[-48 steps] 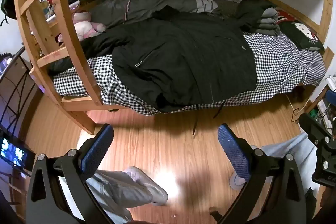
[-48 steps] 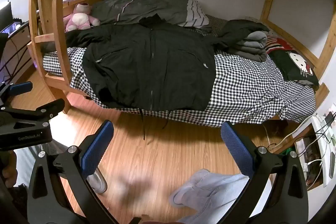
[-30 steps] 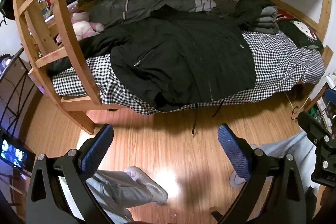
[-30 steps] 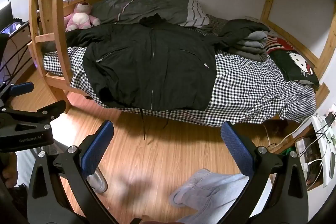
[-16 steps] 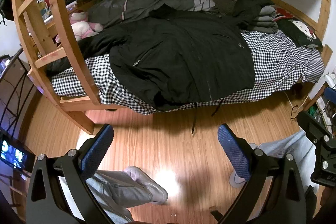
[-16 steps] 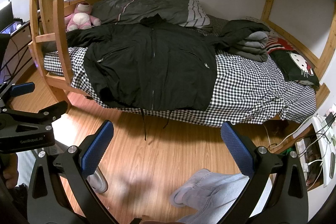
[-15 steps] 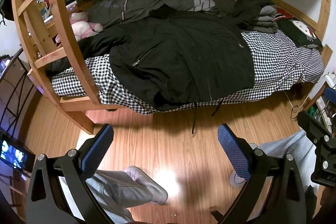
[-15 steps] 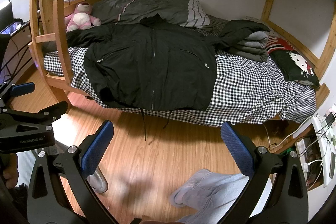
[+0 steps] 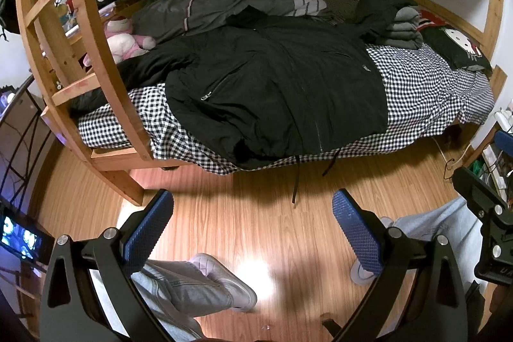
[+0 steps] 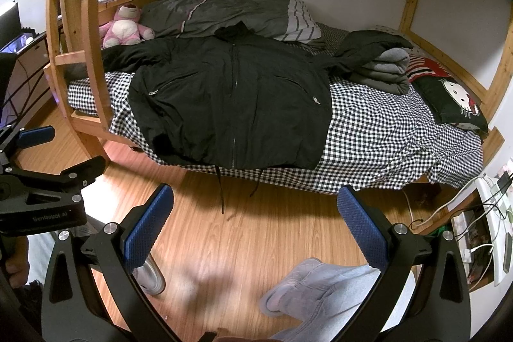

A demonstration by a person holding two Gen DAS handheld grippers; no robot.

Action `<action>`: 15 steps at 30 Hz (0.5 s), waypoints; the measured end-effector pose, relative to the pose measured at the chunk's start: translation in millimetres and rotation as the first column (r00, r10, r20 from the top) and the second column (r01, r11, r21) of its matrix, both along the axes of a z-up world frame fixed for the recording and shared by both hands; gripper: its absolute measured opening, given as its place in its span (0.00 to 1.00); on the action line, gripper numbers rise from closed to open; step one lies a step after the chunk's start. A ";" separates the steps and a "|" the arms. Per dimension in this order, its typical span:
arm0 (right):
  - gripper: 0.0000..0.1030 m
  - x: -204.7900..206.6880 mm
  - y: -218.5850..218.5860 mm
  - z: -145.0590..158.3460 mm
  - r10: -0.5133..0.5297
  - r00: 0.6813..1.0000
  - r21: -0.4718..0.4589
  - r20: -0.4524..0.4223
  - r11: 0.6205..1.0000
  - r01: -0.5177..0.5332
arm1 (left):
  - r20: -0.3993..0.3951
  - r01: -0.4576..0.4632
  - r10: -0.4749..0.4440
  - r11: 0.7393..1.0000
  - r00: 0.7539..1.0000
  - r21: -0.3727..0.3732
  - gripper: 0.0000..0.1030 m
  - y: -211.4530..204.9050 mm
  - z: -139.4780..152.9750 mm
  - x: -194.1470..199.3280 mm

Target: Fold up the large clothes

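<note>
left gripper [image 9: 253, 226] wide open, empty | right gripper [image 10: 255, 221] wide open, empty | black zip-front padded jacket [image 10: 231, 98] overhangs checked bedsheet [image 10: 384, 130] edge | risk: one-sided pull slides it floorward

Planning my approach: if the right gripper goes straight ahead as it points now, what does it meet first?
Probably the hem of the black jacket at the bed's near edge. The open right gripper has only floor before it, though depth is unclear.

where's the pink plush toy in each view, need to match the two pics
Left wrist view: the pink plush toy sits at upper left, partly behind the wooden ladder.
Right wrist view: the pink plush toy sits at upper left, right of the ladder.
Shared landmark: the black jacket spread on the bed.
</note>
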State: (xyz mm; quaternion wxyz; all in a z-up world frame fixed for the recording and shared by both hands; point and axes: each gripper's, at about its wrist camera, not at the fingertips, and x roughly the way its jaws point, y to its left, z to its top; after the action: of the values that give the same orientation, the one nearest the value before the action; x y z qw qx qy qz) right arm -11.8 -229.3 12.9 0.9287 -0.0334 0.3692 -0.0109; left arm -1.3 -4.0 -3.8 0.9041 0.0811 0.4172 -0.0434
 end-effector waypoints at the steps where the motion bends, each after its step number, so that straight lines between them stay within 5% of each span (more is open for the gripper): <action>1: 0.98 1.6 0.5 -0.5 0.000 1.000 0.000 0.000 1.000 0.000 | 0.001 -0.001 0.001 1.000 1.000 -0.001 0.95 0.1 -0.1 -0.2; 15: 0.98 0.6 2.5 -1.3 0.003 1.000 0.001 -0.004 1.000 -0.003 | -0.002 0.000 0.000 1.000 1.000 0.001 0.95 -0.9 -1.3 -1.1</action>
State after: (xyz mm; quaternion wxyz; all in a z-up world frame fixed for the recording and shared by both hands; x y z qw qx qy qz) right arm -11.2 -226.7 11.6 0.9279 -0.0336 0.3711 -0.0092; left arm -2.4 -4.8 -5.2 0.9036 0.0817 0.4182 -0.0433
